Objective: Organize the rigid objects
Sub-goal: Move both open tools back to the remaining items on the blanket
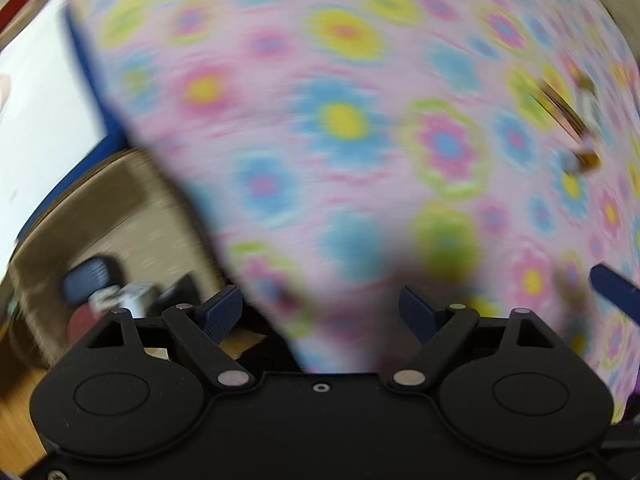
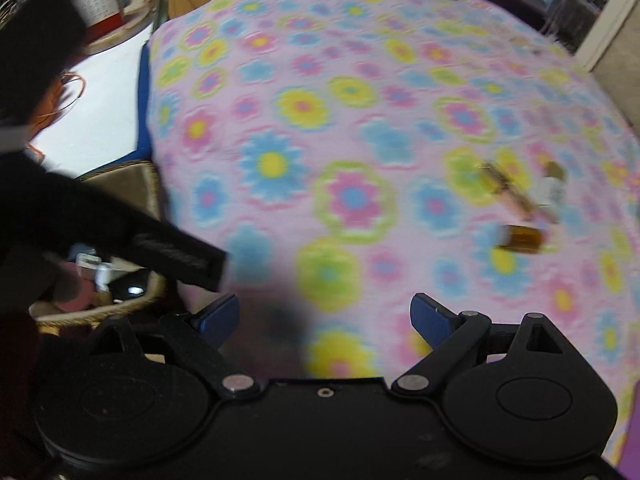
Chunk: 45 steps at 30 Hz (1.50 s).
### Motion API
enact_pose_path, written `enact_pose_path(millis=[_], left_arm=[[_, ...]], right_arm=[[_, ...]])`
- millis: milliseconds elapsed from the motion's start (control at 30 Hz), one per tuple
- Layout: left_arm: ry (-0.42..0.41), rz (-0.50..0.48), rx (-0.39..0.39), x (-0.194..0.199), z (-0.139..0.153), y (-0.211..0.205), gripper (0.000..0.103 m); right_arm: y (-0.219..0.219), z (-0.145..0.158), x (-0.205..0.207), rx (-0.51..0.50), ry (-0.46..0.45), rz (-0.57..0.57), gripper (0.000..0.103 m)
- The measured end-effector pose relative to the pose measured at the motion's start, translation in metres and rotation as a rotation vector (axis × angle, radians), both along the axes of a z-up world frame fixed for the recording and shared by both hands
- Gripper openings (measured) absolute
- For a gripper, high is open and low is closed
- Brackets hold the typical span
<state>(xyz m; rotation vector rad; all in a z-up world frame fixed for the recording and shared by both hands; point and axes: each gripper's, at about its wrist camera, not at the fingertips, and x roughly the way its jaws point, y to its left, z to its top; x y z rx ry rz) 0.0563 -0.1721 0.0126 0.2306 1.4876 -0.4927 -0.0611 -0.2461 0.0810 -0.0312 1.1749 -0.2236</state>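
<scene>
Both jaws released, empty. Amber bottles [image 2: 520, 236] on floral blanket [image 2: 320, 120]; woven basket [image 2: 132, 304] at left edge.

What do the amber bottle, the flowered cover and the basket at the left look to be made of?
Amber bottle: translucent brown glass or plastic, glossy; blur leaves it open. Flowered cover: soft printed fabric, matte, probably fleece. Basket: woven fibre, by its braided tan rim.
</scene>
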Motion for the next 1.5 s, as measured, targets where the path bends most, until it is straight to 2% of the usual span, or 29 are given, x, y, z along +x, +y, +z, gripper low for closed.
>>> enact_pose_path(millis=[233, 333, 400, 467, 500, 700, 800, 867, 967, 1067, 1167, 1233, 1300, 1333, 1367, 1400, 1433, 1467, 1500], left_arm=[[-0.011, -0.211, 0.008, -0.022, -0.002, -0.113, 0.081], [-0.024, -0.28, 0.039, -0.03, -0.007, -0.15, 0.082], [-0.053, -0.299, 0.07, -0.032, -0.011, -0.169, 0.082], [-0.059, -0.31, 0.079, -0.033, -0.016, -0.184, 0.082], [-0.053, -0.316, 0.071, -0.033, -0.017, -0.19, 0.087], [-0.046, -0.334, 0.042, -0.033, -0.02, -0.211, 0.1], [-0.047, -0.327, 0.041, -0.034, -0.023, -0.216, 0.1], [-0.035, -0.332, 0.039, -0.032, -0.025, -0.215, 0.1], [-0.02, -0.332, 0.013, -0.028, -0.027, -0.211, 0.1], [-0.064, -0.328, -0.02, -0.035, -0.025, -0.202, 0.1], [-0.193, -0.253, -0.136, -0.05, -0.023, -0.18, 0.1], [-0.325, -0.128, -0.253, -0.057, -0.028, -0.159, 0.099], [-0.456, -0.014, -0.368, -0.057, -0.037, -0.143, 0.099], [-0.551, 0.068, -0.459, -0.059, -0.046, -0.132, 0.099], [-0.683, 0.163, -0.569, -0.068, -0.061, -0.122, 0.099], [-0.663, 0.178, -0.597, -0.066, -0.064, -0.119, 0.099], [-0.64, 0.185, -0.622, -0.061, -0.058, -0.115, 0.099], [-0.636, 0.188, -0.654, -0.06, -0.057, -0.11, 0.099], [-0.632, 0.198, -0.684, -0.06, -0.063, -0.106, 0.099]], right_arm=[[-0.087, 0.001, -0.031, -0.054, -0.004, -0.124, 0.093], [-0.117, -0.003, -0.042, -0.058, 0.006, -0.155, 0.093], [-0.126, -0.005, -0.045, -0.097, 0.013, -0.125, 0.093], [-0.132, -0.006, -0.046, -0.122, 0.004, -0.097, 0.101], [-0.137, -0.007, -0.046, -0.123, -0.009, -0.102, 0.102], [-0.16, -0.008, -0.037, -0.06, -0.062, -0.154, 0.101], [-0.168, -0.018, -0.028, 0.008, -0.045, -0.17, 0.086], [-0.172, -0.026, -0.021, 0.102, -0.006, -0.177, 0.045], [-0.175, -0.036, -0.017, 0.143, 0.021, -0.209, 0.035], [-0.173, -0.039, -0.016, 0.158, 0.032, -0.231, 0.034], [-0.176, -0.042, -0.014, 0.181, 0.047, -0.253, 0.033], [-0.172, -0.043, -0.014, 0.162, 0.049, -0.259, 0.032], [-0.161, -0.046, -0.012, 0.096, 0.063, -0.245, 0.025], [-0.16, -0.047, -0.011, 0.093, 0.061, -0.263, 0.025], [-0.165, -0.047, -0.01, 0.128, 0.06, -0.295, 0.025], [-0.173, -0.046, -0.009, 0.2, 0.062, -0.33, 0.025], [-0.184, -0.048, -0.008, 0.287, 0.083, -0.361, 0.017], [-0.191, -0.048, -0.01, 0.34, 0.073, -0.399, 0.015], [-0.196, -0.05, -0.01, 0.352, 0.072, -0.422, 0.014]])
